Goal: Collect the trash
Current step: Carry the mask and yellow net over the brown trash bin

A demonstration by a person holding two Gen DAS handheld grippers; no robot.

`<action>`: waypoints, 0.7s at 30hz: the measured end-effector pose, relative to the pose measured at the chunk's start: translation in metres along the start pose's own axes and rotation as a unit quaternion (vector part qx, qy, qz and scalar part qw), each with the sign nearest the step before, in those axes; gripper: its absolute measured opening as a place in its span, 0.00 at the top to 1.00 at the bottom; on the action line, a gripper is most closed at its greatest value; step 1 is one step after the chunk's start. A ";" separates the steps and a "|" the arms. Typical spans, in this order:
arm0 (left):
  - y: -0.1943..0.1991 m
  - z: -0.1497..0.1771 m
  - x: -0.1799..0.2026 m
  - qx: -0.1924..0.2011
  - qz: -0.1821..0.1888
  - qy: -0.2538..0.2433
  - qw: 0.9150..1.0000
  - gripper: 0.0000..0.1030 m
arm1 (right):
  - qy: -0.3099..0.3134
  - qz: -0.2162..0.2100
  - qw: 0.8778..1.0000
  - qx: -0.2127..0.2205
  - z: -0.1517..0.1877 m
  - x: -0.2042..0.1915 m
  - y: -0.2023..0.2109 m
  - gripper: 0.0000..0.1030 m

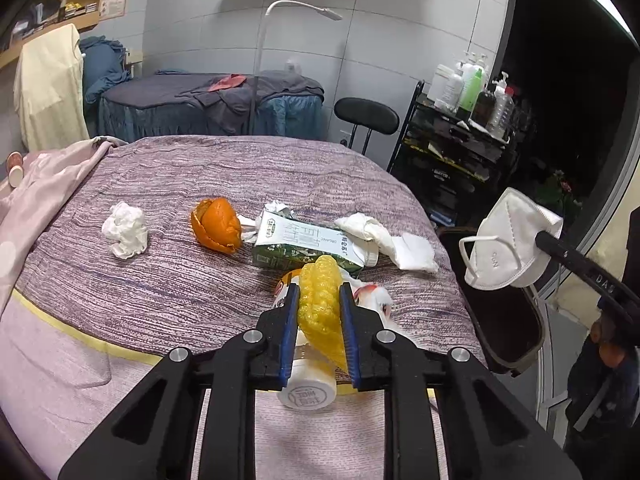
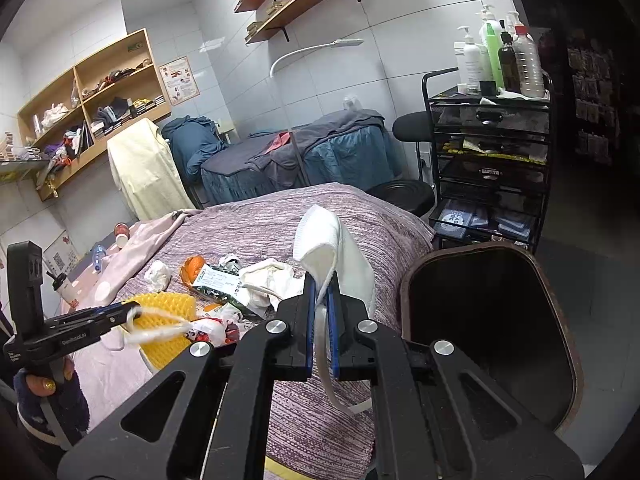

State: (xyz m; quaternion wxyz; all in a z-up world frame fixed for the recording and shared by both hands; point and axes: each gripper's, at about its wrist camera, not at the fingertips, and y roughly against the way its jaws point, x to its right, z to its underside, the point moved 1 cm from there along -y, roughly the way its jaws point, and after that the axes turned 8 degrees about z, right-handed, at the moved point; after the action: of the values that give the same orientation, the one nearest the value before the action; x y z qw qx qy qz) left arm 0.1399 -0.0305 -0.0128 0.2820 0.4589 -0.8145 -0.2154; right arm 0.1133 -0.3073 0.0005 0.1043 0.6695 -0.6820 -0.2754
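My left gripper (image 1: 320, 288) is shut on a yellow foam fruit net (image 1: 320, 320), held just above the purple bed cover (image 1: 180, 280). A white-capped bottle (image 1: 306, 390) lies under it. My right gripper (image 2: 322, 292) is shut on a white face mask (image 2: 332, 240), close to the left rim of a dark trash bin (image 2: 408, 280). In the left wrist view the mask (image 1: 504, 244) hangs above the bin (image 1: 538, 332). On the cover lie an orange peel (image 1: 218, 226), a crumpled tissue (image 1: 125, 235), a green-white carton (image 1: 304, 246) and white wipes (image 1: 384, 240).
A black trolley (image 2: 488, 152) loaded with bottles stands behind the bin, with a black stool (image 2: 404, 196) beside it. A pink blanket (image 1: 48, 184) is bunched at the bed's left. A second bed in blue covers (image 1: 208, 108) stands at the back wall. A red-printed plastic wrapper (image 2: 212, 330) lies near the bottle.
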 end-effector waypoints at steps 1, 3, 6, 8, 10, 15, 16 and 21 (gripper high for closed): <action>0.003 -0.001 0.000 0.003 0.003 -0.002 1.000 0.81 | 0.000 0.000 1.000 -0.001 0.000 -0.001 0.000 0.93; 0.010 -0.003 0.000 0.013 -0.001 -0.004 1.000 0.81 | -0.001 -0.001 1.000 -0.002 0.001 0.000 -0.001 0.93; 0.020 -0.008 0.000 0.033 -0.001 0.000 0.999 0.81 | -0.002 -0.003 1.000 0.000 0.001 0.000 -0.001 0.93; 0.024 -0.011 0.002 0.043 0.001 0.001 0.999 0.81 | -0.003 -0.003 1.000 0.003 0.001 0.000 0.001 0.93; 0.027 -0.016 0.004 0.050 0.005 0.001 0.999 0.81 | -0.003 -0.003 1.000 0.005 0.000 0.001 0.002 0.93; 0.031 -0.027 0.019 0.070 0.019 -0.010 0.997 0.81 | -0.007 0.004 1.000 0.010 0.000 0.007 0.006 0.94; 0.031 -0.028 0.023 0.073 0.023 -0.013 0.997 0.81 | -0.008 0.008 1.000 0.011 0.000 0.010 0.007 0.94; 0.021 -0.033 0.049 0.072 0.048 -0.036 0.996 0.81 | -0.016 0.038 0.999 0.013 0.002 0.029 0.009 0.93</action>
State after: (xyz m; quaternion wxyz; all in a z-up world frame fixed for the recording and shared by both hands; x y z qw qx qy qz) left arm 0.1280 -0.0657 0.0376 0.2288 0.4307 -0.8585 -0.1586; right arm 0.1024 -0.3353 -0.0036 0.0950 0.6397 -0.7123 -0.2727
